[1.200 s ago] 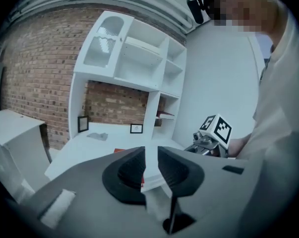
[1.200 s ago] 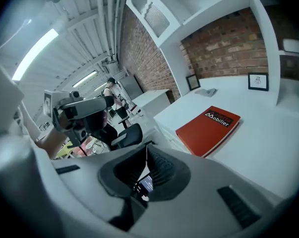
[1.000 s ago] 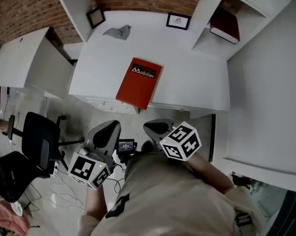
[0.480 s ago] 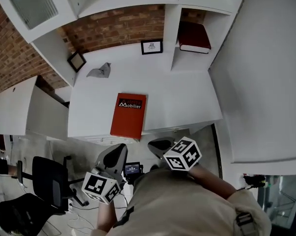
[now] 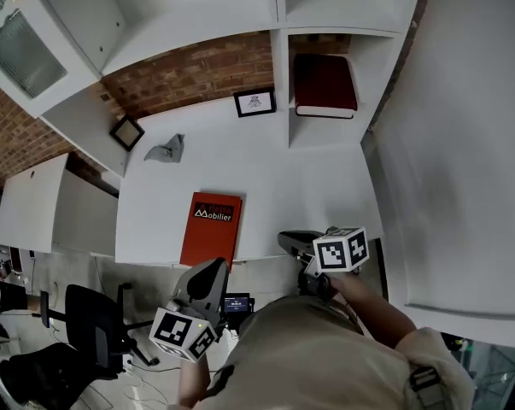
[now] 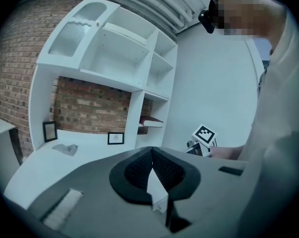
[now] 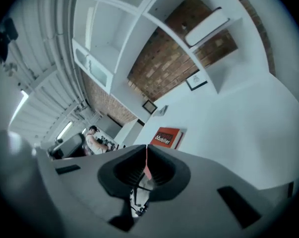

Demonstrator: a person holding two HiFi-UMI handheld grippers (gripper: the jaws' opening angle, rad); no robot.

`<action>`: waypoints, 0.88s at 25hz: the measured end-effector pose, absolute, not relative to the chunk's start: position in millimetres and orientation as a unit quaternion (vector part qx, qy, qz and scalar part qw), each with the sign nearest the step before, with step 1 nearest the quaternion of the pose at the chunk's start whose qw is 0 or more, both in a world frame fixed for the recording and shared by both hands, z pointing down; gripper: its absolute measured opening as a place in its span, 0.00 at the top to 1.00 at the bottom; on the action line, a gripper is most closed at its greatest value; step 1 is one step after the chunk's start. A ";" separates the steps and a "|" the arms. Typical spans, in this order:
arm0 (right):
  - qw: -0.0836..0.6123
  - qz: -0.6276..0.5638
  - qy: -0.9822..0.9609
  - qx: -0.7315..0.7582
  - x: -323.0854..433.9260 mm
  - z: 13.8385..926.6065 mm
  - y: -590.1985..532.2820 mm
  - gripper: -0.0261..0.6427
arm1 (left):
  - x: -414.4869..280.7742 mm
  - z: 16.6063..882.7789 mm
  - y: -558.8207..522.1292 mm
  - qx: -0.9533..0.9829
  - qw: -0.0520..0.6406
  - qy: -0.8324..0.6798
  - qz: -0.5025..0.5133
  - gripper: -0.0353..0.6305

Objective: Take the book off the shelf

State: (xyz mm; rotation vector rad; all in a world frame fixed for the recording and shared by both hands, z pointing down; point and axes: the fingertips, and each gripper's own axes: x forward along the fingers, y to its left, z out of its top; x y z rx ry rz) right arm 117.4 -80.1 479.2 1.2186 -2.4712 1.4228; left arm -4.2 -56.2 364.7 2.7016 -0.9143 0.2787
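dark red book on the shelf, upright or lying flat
Lying flat: the dark red book rests cover up in the shelf compartment, its page edge horizontal in the left gripper view.

Left gripper (image 5: 213, 272) and right gripper (image 5: 289, 240) both have jaws closed on nothing

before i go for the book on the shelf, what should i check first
1. Dark red book lies flat in the shelf cubby: ok.
2. Nothing on it or in front of it: ok.
3. Right gripper open for a grasp: not ok, shut and empty.
4. Left gripper open: not ok, shut and empty.
5. Grippers near the cubby: not ok, both at the desk's near edge.
6. Red book on the desk out of the way: ok, left of the cubby.
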 end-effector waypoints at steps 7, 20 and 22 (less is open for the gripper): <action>-0.171 0.517 -0.728 0.417 251.6 455.6 -163.6 0.95 | 62.9 381.5 -77.9 0.920 0.163 -0.335 0.122 0.94; -0.353 0.498 -0.662 0.435 382.9 411.7 -274.0 0.51 | 131.6 388.4 -98.9 0.911 0.180 -0.346 0.136 0.94; -0.370 0.502 -0.653 0.430 389.1 407.6 -286.1 0.51 | 134.2 389.3 -99.8 0.909 0.180 -0.349 0.139 0.94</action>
